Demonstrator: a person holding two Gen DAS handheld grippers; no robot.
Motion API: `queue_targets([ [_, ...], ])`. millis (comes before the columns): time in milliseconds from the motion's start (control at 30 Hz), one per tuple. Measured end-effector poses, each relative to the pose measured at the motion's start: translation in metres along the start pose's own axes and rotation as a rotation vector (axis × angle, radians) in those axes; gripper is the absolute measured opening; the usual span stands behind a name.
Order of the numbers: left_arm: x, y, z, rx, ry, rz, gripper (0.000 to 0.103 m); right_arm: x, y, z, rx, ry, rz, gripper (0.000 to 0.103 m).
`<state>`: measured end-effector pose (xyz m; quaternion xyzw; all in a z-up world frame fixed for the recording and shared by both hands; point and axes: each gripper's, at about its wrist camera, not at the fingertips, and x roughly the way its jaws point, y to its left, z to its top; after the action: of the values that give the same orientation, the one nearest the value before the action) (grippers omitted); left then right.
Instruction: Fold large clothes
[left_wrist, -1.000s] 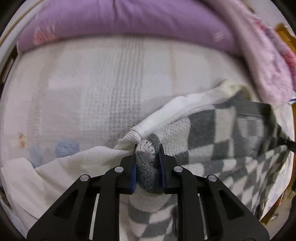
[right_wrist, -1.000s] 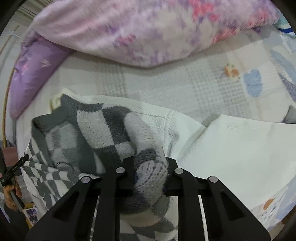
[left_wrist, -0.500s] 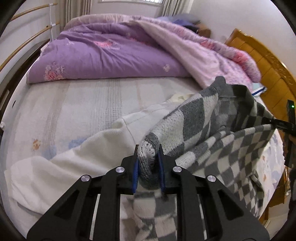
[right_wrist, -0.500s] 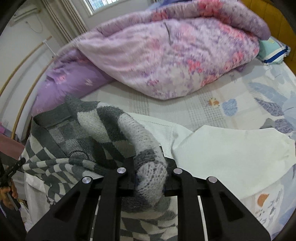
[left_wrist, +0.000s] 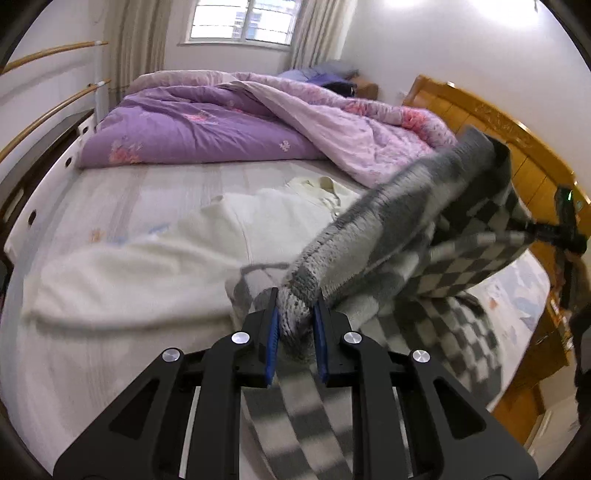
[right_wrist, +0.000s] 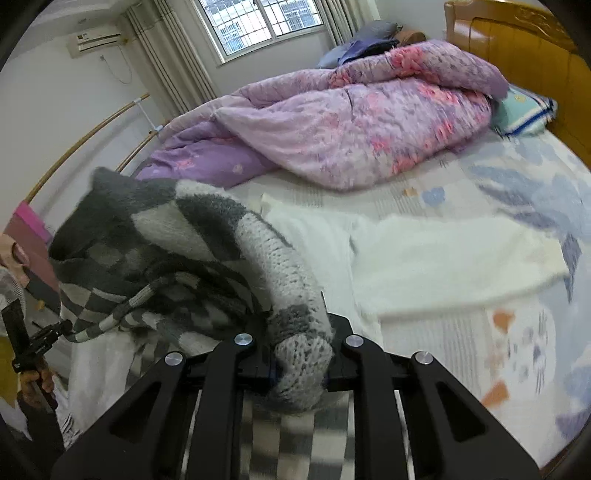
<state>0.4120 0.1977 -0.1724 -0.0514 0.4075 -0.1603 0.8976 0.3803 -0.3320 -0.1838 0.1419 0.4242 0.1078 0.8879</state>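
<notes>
Aloft above the bed (left_wrist: 140, 199), the left gripper (left_wrist: 295, 314) and right gripper (right_wrist: 299, 354) each clamp the grey-checked knit sweater (left_wrist: 424, 229), a cream garment (left_wrist: 166, 258) lying beneath.

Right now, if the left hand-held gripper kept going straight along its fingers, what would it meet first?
Beyond the grey-and-white checked knit sweater it already clamps, the left hand-held gripper would probably meet the cream-white knitted garment spread on the bed; depth is unclear.

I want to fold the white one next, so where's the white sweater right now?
The white sweater lies spread flat on the bed, left of the lifted checkered sweater in the left wrist view, below the purple quilt.
</notes>
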Motion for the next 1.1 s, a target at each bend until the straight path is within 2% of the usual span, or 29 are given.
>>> queue_targets([
  [133,-0.029,-0.016,-0.075,-0.025,0.05,-0.035,0.016,-0.021,-0.015,-0.071,0.022,0.016,0.036,0.015],
  [233,-0.021,-0.021,-0.132,-0.075,0.115,-0.07,0.016,-0.016,-0.034,-0.135,0.068,0.042,0.081,0.016],
  [300,-0.01,-0.023,-0.165,-0.08,0.142,-0.053,0.016,-0.003,-0.049,-0.177,0.085,0.063,0.071,0.017],
  [367,-0.001,-0.019,-0.19,-0.124,0.159,-0.047,0.016,0.004,-0.062,-0.203,0.11,0.08,0.075,0.02],
  [467,0.001,-0.005,-0.216,-0.235,0.149,-0.072,0.017,0.006,-0.074,-0.237,0.106,0.058,0.047,0.022],
  [533,-0.004,0.0,-0.222,-0.271,0.135,-0.097,0.018,0.001,-0.075,-0.247,0.095,0.049,0.025,0.025],
  [600,-0.011,-0.002,-0.222,-0.264,0.13,-0.1,0.019,-0.005,-0.073,-0.249,0.071,0.059,-0.003,0.031],
  [667,-0.021,-0.007,-0.223,-0.25,0.13,-0.111,0.022,-0.014,-0.07,-0.249,0.025,0.083,-0.068,0.038],
  [767,-0.036,-0.006,-0.218,-0.232,0.128,-0.097,0.024,-0.029,-0.076,-0.25,0.043,0.119,-0.119,0.04],
  [833,-0.058,-0.006,-0.215,-0.232,0.082,-0.105,0.028,-0.056,-0.076,-0.253,0.06,0.074,-0.184,0.04],
  [867,-0.069,-0.008,-0.21,-0.231,0.056,-0.097,0.029,-0.065,-0.074,-0.253,0.066,0.06,-0.19,0.04],
  [900,-0.074,-0.009,-0.207,-0.23,0.04,-0.105,0.029,-0.076,-0.068,-0.248,0.078,0.037,-0.19,0.04],
  [967,-0.08,-0.017,-0.192,-0.221,-0.003,-0.111,0.036,-0.087,-0.052,-0.238,0.09,-0.016,-0.131,0.042],
  [1033,-0.065,-0.032,-0.17,-0.198,0.005,-0.07,0.038,-0.08,-0.034,-0.225,0.107,-0.031,-0.091,0.041],
  [1100,-0.046,-0.044,-0.156,-0.191,0.012,-0.065,0.038,-0.058,-0.021,-0.215,0.151,-0.018,-0.008,0.04],
])
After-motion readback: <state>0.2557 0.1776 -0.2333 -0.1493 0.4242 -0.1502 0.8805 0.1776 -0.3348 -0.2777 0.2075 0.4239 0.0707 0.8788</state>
